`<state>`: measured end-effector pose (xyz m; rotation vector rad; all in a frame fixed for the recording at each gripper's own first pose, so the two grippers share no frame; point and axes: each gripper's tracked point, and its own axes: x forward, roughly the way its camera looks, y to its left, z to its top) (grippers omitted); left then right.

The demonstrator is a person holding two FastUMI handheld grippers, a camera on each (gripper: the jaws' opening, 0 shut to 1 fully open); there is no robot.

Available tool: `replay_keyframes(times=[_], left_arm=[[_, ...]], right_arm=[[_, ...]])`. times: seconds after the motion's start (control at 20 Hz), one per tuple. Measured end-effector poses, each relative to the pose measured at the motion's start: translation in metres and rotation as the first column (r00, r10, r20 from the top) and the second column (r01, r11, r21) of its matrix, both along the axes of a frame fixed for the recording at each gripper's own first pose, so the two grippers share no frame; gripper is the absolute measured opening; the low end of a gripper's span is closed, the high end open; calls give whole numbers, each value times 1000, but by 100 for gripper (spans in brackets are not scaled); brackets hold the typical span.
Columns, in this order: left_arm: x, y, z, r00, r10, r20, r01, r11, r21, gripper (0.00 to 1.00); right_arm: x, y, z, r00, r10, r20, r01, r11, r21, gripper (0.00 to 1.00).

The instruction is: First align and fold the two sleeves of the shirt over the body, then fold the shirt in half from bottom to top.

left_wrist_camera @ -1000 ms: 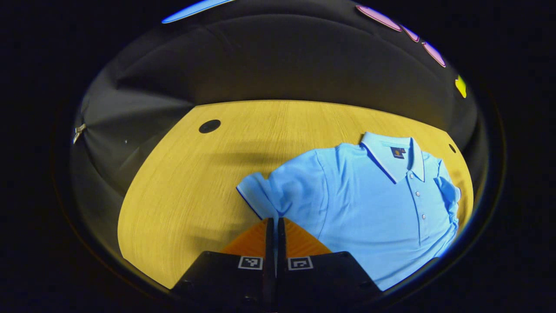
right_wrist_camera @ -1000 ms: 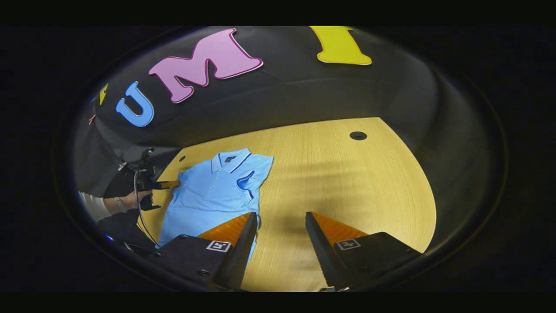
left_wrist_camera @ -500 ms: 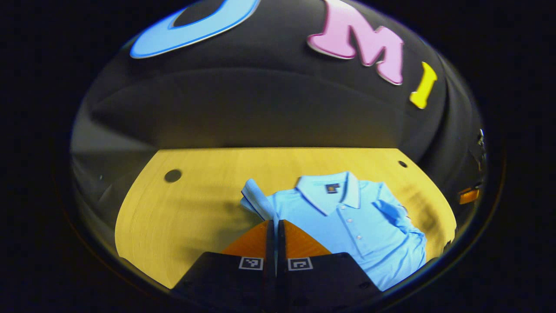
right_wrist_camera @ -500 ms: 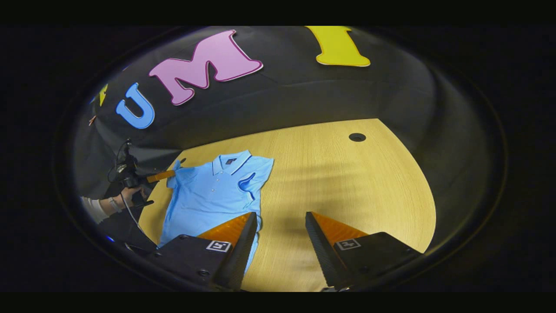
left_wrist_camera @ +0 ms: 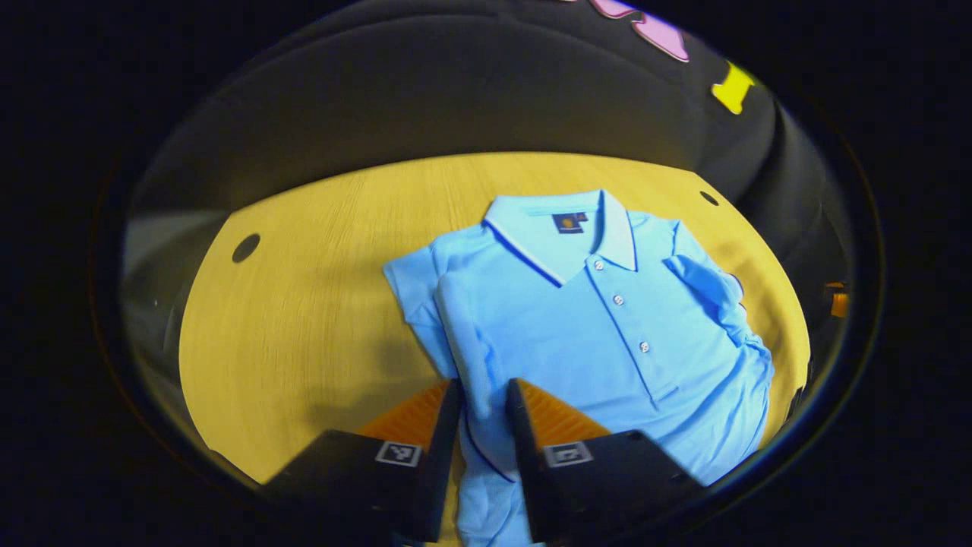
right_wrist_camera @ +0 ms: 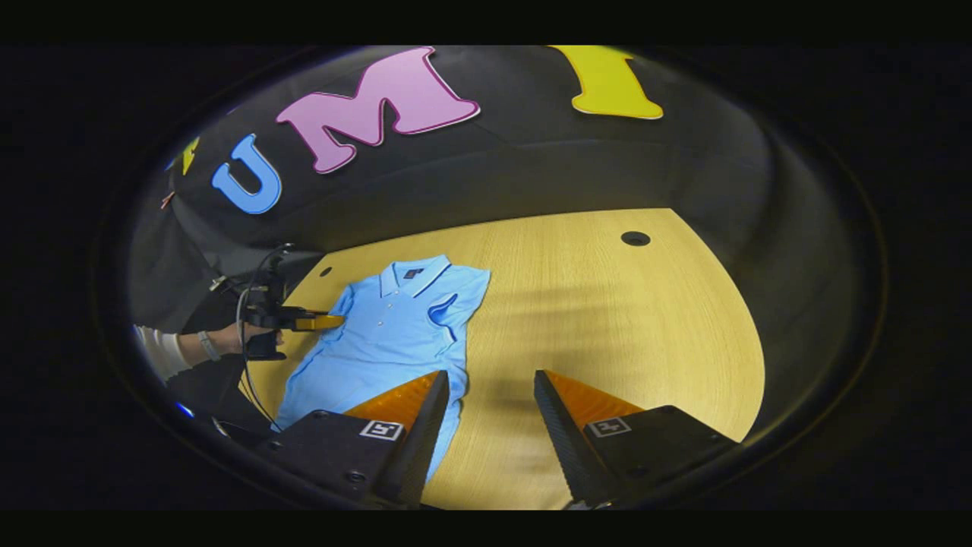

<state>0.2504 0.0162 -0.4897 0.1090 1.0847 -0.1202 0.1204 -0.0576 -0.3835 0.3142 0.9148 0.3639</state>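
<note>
Blue shirt (left_wrist_camera: 592, 334), sleeve (left_wrist_camera: 463, 342) between left gripper (left_wrist_camera: 483, 414)

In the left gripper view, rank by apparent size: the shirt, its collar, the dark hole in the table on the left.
1. shirt
2. collar
3. hole, clearly smallest.

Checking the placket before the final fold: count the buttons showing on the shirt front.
3. On the shirt, the top button sits just under the collar, the middle button below it, the lowest button further down the placket. More may be hidden.
</note>
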Motion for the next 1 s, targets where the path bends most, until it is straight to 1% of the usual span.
replay_keyframes(times=[0.05, 0.15, 0.2, 0.25, 0.3, 0.4, 0.45, 0.5, 0.6, 0.65, 0.7, 0.85, 1.0], left_arm=[[-1, -2, 8, 1000, 18, 10, -18, 1000, -18, 50], [-8, 2, 29, 999, 27, 36, -25, 999, -32, 90], [-14, 5, 42, 998, 31, 52, -29, 999, -35, 92], [-20, 9, 56, 997, 43, 71, -40, 998, -42, 90], [-30, 12, 73, 994, 62, 90, -56, 996, -62, 92], [-64, 17, 100, 989, 118, 88, -108, 987, -118, 93], [-88, 21, 110, 988, 139, 74, -128, 982, -140, 95], [-115, 24, 117, 987, 146, 60, -135, 979, -155, 96], [-177, 30, 115, 991, 133, -5, -132, 979, -155, 96], [-208, 34, 113, 991, 125, -40, -129, 981, -142, 96], [-237, 35, 107, 991, 115, -69, -124, 983, -136, 96], [-306, 32, 90, 980, 108, -165, -133, 979, -151, 96], [-345, 34, 77, 967, 114, -228, -149, 978, -145, 96]], right_arm=[[-2, 2, -2, 1000, 1, -1, -1, 1000, -4, 73], [-8, 8, -5, 1000, 12, -1, -12, 1000, -10, 78], [-12, 13, -5, 1000, 17, -3, -18, 1000, -9, 81], [-15, 17, -6, 1000, 20, -4, -20, 1000, -8, 85], [-17, 21, -6, 1000, 19, -7, -19, 1000, -5, 86], [-24, 31, -6, 1000, 12, -23, -12, 1000, 4, 95], [-29, 36, -3, 1000, 11, -22, -10, 1000, 12, 87], [-36, 41, -2, 1000, 14, -23, -14, 1000, 19, 96], [-60, 54, -8, 997, 35, -68, -32, 999, 43, 96], [-72, 60, -10, 995, 46, -89, -41, 998, 56, 88], [-87, 64, -14, 993, 56, -107, -49, 997, 63, 97], [-133, 73, -26, 983, 70, -171, -60, 996, 64, 97], [-183, 82, -41, 966, 77, -248, -66, 996, 52, 97]])
